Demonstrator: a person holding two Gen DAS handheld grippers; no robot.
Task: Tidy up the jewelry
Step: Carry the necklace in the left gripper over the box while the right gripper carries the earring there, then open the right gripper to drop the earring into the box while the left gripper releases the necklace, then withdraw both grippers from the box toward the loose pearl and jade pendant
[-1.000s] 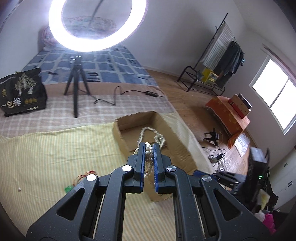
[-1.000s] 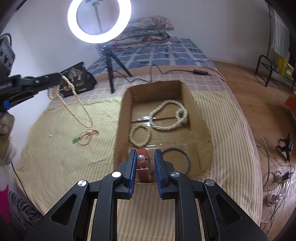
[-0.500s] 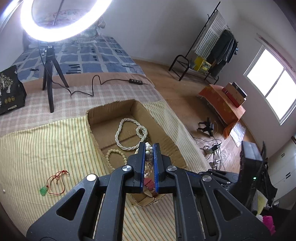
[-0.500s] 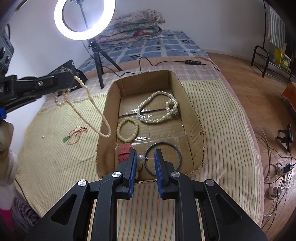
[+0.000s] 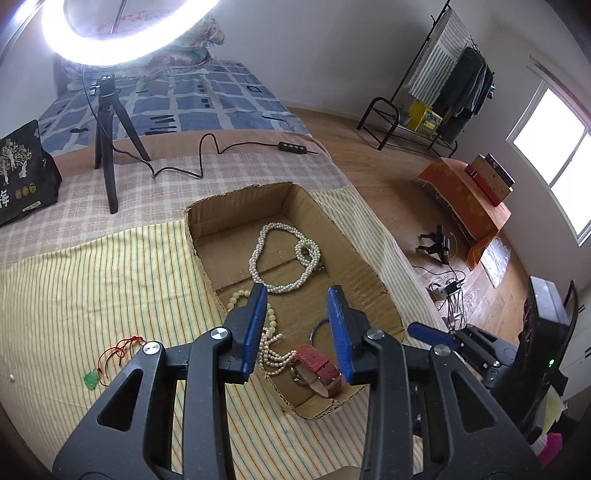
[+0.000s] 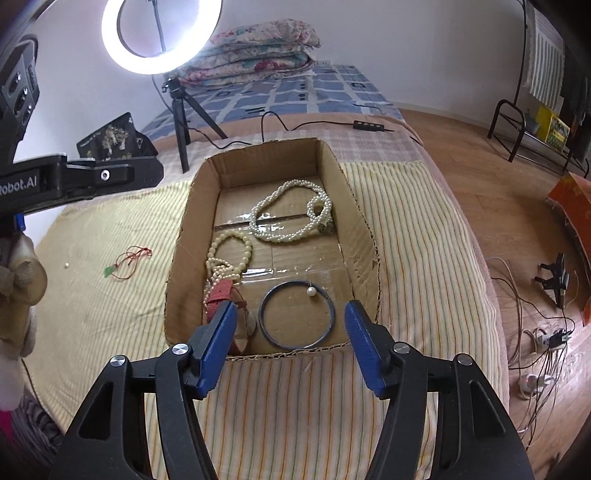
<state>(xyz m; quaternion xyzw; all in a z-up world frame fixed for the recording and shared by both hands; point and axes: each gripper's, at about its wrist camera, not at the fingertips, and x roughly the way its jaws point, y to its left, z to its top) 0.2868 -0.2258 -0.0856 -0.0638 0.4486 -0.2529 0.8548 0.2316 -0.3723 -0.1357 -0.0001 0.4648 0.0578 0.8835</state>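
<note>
A thin strand of small white pearls [image 5: 271, 352] lies heaped in the near left corner of the shallow brown cardboard box [image 5: 360, 254], directly ahead of and just below the left gripper [image 5: 298, 326], whose blue-padded jaws stand spread wide with nothing between them. In the right wrist view the same strand [image 6: 218, 271] sits ahead and to the left of the right gripper [image 6: 290, 339], which is likewise spread wide and empty, hovering over the box's near wall [image 6: 291, 355].

Touching the strand on its near side is a red leather-strap watch [image 5: 319, 371], lying between the left gripper's fingertips in that view and just beyond the right gripper's left finger [image 6: 218, 336] in the other. A cream round-bead bracelet [image 6: 231, 249] lies just past the strand. Straight ahead of the right gripper, between its fingers, rests a dark thin metal hoop [image 6: 297, 314] with a single white pearl [image 6: 311, 291] inside its far edge. Further off, at the box's far half, a thick twisted white pearl necklace [image 6: 291, 216] lies looped.

Left of the box, on the yellow striped cloth [image 6: 110, 306], well apart from both grippers, lies a red cord with a green pendant [image 5: 107, 360]. Beyond the box stand a lit white ring light on a black tripod [image 6: 160, 35] and a black printed bag [image 5: 22, 173].
</note>
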